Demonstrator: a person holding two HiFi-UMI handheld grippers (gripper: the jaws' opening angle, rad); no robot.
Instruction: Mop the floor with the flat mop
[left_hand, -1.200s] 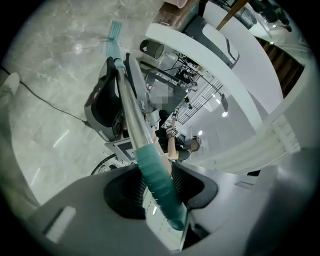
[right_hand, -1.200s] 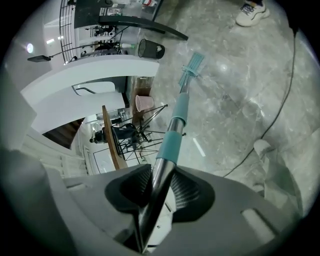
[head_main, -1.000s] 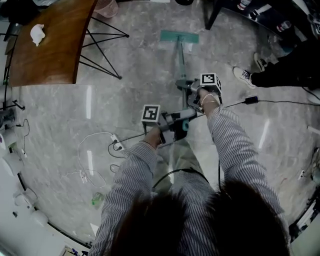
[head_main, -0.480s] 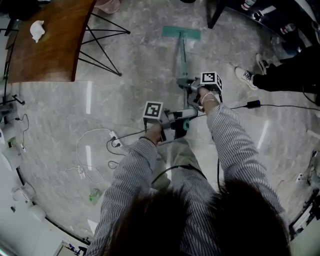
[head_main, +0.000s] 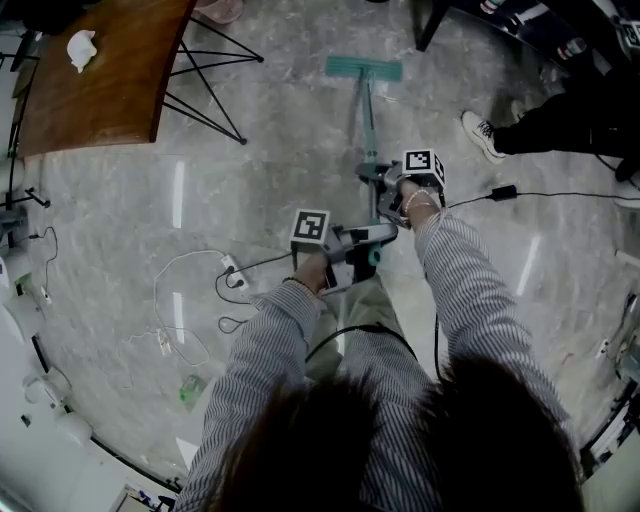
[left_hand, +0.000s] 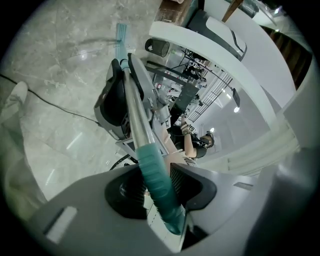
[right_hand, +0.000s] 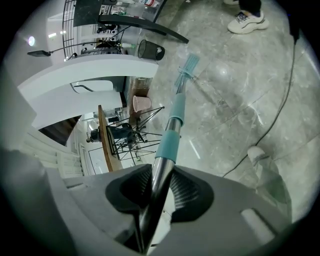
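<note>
The flat mop's teal head (head_main: 363, 68) lies flat on the grey marble floor (head_main: 280, 170) ahead of me, and its metal pole (head_main: 368, 120) runs back to my hands. My right gripper (head_main: 380, 190) is shut on the bare metal pole (right_hand: 161, 175), with the teal sleeve (right_hand: 172, 132) and mop head (right_hand: 187, 65) beyond it. My left gripper (head_main: 362, 246) is shut on the teal end grip (left_hand: 155, 185) at the pole's near end; the right gripper's body (left_hand: 117, 100) shows farther up the pole.
A wooden table (head_main: 100, 70) with black wire legs (head_main: 205, 70) stands at upper left. White cables and a plug (head_main: 190, 300) lie on the floor at left. A person's sneaker and dark trouser leg (head_main: 485, 135) are at upper right, beside a black cable (head_main: 560, 195).
The view has shifted slightly; the mop head sits a little farther right and up. The person's foot at upper right has moved. Both grippers keep their hold on the pole.
</note>
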